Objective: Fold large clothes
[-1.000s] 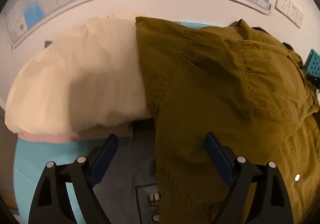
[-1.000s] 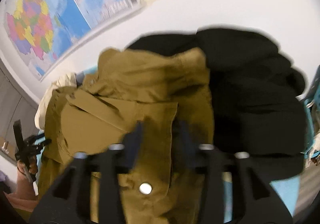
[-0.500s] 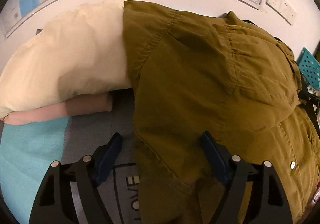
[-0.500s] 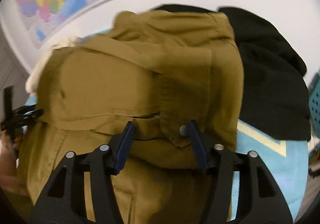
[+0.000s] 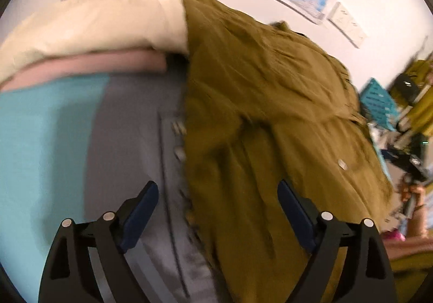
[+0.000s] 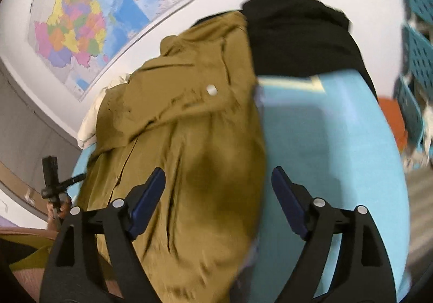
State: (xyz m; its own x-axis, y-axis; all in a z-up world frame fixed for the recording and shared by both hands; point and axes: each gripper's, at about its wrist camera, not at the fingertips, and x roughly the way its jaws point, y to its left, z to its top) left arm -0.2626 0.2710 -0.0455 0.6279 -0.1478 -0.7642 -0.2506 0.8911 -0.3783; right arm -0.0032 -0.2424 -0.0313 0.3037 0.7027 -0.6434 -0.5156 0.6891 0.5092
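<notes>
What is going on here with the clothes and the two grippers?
A person is folding an olive-brown cotton jacket on a light blue table cover. The left gripper and right gripper hang over the jacket with jaws opening, gripping nothing. A cream and pink folded pile and a black garment lie behind.

You are carrying two matching tools: the left gripper (image 5: 217, 209) and the right gripper (image 6: 217, 201) are each showing black angular finger arms, dark blue pads (image 5: 140, 217) lining the inner faces, and pairs of round silver screws (image 6: 318, 202) beside those pads.
</notes>
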